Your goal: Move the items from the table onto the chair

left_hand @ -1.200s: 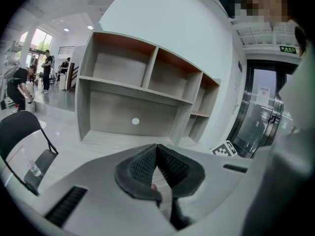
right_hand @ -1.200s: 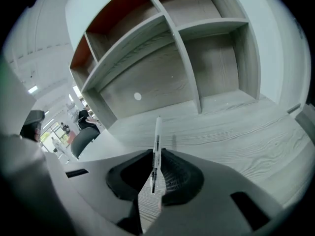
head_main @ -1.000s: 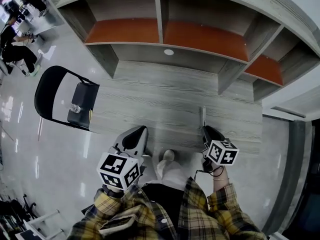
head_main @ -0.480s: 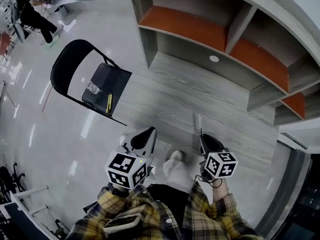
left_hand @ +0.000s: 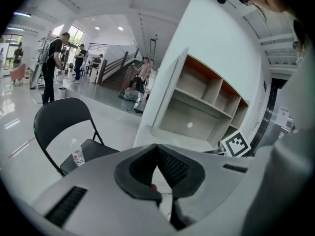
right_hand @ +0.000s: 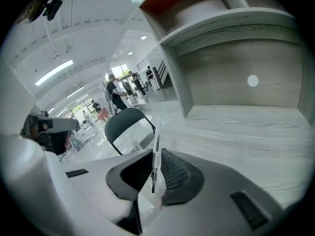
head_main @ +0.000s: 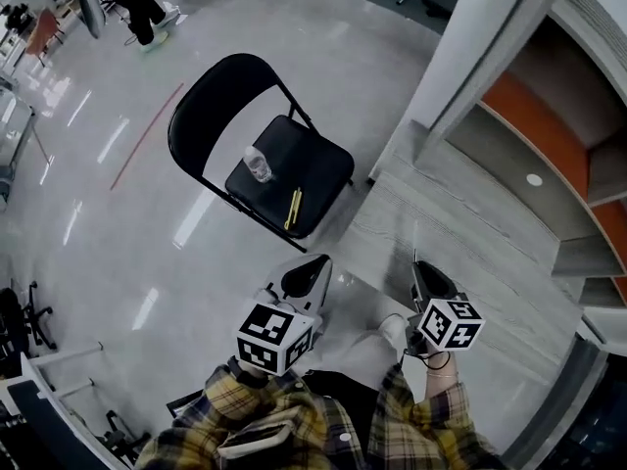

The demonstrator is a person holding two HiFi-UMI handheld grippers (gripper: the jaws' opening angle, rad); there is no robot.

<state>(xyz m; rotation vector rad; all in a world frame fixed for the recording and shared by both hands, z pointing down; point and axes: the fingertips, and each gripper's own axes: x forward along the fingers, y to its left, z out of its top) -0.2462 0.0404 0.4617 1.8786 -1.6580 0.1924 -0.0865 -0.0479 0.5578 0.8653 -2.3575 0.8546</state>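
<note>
Head view: the black folding metal chair (head_main: 318, 160) is already bearing a clear plastic bottle (head_main: 258, 164) by its seat's back edge and a yellow pen (head_main: 293, 209) near a front corner.

Left gripper view: the left gripper (left_hand: 157, 152) is pressing its jaws together, empty.

Right gripper view: the right gripper (right_hand: 155, 167) is pinching 1 slim white pen (right_hand: 156, 149) upright between part-open jaws.

Judging by this, delivery is proceeding; the next move is calling for reaching over the seat and releasing.

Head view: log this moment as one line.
left gripper: shut | right gripper: shut on pen | chair: bottle, yellow pen on it
</note>
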